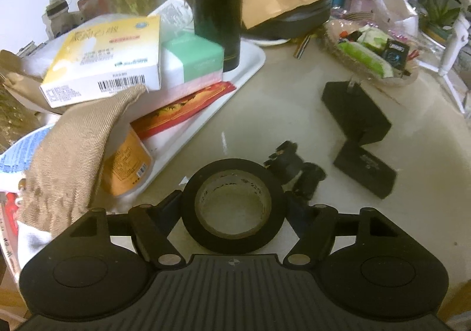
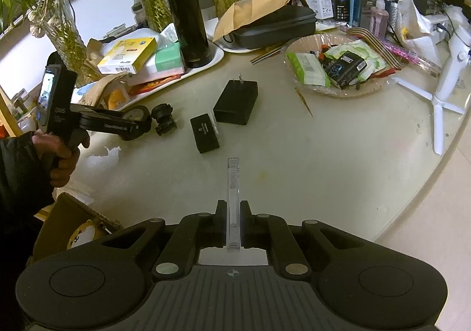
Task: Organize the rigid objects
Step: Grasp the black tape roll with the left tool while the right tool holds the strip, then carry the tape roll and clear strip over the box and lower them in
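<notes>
Little can be read. The left gripper [image 2: 134,117], seen from the right wrist, carries pale lettering along its side that looks like "iClawRobot.AI", though it is small. The yellow box [image 1: 103,60] bears a barcode and large printed characters too blurred to read, and the orange tub [image 1: 126,166] likewise.

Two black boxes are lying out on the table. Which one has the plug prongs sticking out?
The larger black box, farther from the right gripper: two metal prongs stick out of its far end. The smaller flat black box beside it has none.
</notes>
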Demonstrator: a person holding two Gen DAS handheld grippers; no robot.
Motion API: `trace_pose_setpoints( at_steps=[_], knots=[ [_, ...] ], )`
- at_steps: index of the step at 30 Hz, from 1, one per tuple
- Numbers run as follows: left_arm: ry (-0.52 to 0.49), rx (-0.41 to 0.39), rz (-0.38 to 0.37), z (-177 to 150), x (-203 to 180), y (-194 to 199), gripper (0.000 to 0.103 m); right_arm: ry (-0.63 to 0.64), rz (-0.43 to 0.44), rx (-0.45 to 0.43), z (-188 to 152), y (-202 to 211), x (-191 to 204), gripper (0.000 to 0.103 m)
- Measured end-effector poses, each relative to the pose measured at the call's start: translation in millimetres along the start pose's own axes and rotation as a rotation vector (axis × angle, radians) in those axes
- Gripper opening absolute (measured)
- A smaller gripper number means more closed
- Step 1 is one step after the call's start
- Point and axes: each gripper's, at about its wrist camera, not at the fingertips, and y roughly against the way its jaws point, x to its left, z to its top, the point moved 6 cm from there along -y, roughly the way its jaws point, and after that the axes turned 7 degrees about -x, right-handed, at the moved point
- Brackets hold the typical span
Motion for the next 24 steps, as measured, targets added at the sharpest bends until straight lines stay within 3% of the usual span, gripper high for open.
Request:
trace_pose_setpoints(
  at_steps=[24],
  knots=[
    [0.009,-0.093,-0.056,-1.5,-29.1,108.5,0.072,0.005,0.035,-0.01,-6.5,21.0,32.8,0.011]
  ],
)
